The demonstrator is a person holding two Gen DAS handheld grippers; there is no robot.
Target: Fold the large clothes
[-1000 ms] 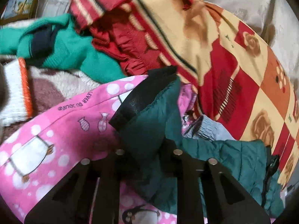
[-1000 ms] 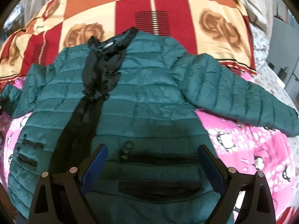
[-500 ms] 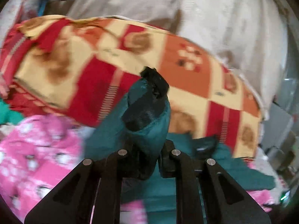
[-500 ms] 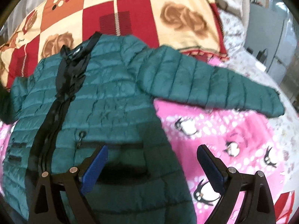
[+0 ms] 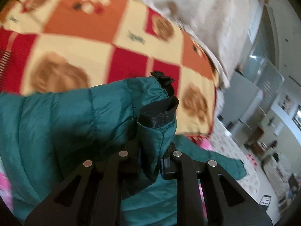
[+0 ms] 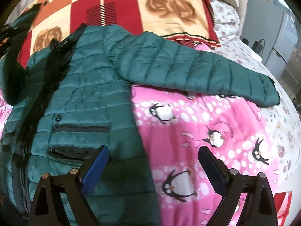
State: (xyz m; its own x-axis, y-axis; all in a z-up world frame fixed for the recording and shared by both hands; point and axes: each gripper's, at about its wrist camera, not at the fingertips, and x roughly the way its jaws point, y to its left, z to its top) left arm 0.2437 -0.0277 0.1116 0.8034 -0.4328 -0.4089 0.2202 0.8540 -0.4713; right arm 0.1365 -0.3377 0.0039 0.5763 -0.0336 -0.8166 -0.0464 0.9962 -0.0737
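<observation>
Sleeve cuff (image 5: 150, 124) sits clamped in our left gripper (image 5: 150, 162); we should lay it flat across the jacket (image 6: 80, 101). Our right gripper (image 6: 152, 162), jaws apart and empty, can steady the hem.

1. We cannot see the left gripper's (image 5: 150, 160) pads; the jacket's (image 6: 90, 98) cuff (image 5: 158, 113) covers them.
2. In the right wrist view the jacket's hem and left side run off the frame.
3. The quilt (image 5: 75, 43) is smeared in the left wrist view, its motifs unclear.
4. The far room's furniture (image 5: 263, 145) is too small and blurred for us to name.
5. The penguin sheet (image 6: 197, 131) hides under the jacket.
</observation>
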